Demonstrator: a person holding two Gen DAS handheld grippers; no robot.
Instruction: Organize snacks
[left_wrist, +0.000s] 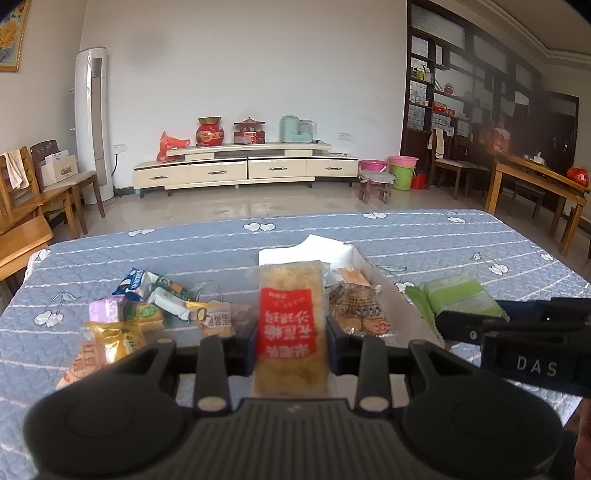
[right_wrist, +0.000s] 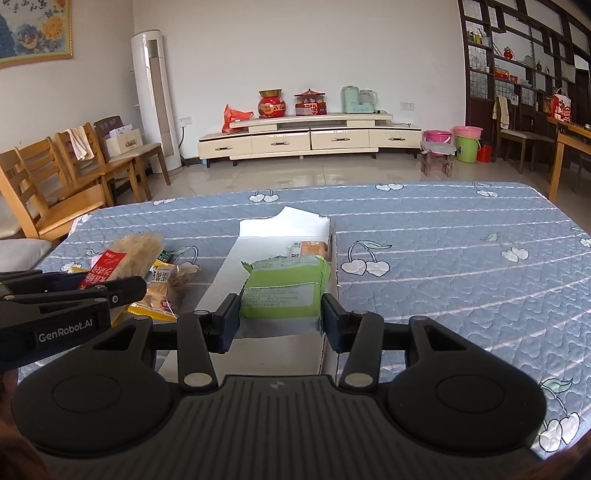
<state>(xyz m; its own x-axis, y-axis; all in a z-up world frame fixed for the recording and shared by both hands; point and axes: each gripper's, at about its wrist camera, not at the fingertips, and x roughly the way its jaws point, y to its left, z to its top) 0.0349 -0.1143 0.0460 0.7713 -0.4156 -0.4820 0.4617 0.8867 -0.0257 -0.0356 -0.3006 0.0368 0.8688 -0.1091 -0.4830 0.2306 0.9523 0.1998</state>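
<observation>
My left gripper (left_wrist: 291, 339) is shut on a clear-wrapped rice cake with a red label (left_wrist: 290, 317), held above the table; it also shows in the right wrist view (right_wrist: 127, 256). My right gripper (right_wrist: 280, 319) is shut on a green snack packet (right_wrist: 282, 286), held over the open white box (right_wrist: 280, 229); the packet also shows in the left wrist view (left_wrist: 458, 297). An orange-labelled snack (right_wrist: 310, 248) lies inside the box. A pile of loose snacks (left_wrist: 147, 314) lies left of the box.
The table wears a blue quilted cloth with cherry prints (right_wrist: 443, 258). A brown cookie packet (left_wrist: 360, 314) lies by the box. Wooden chairs (right_wrist: 55, 177) stand at the left, and a wooden table (left_wrist: 535, 177) at the right.
</observation>
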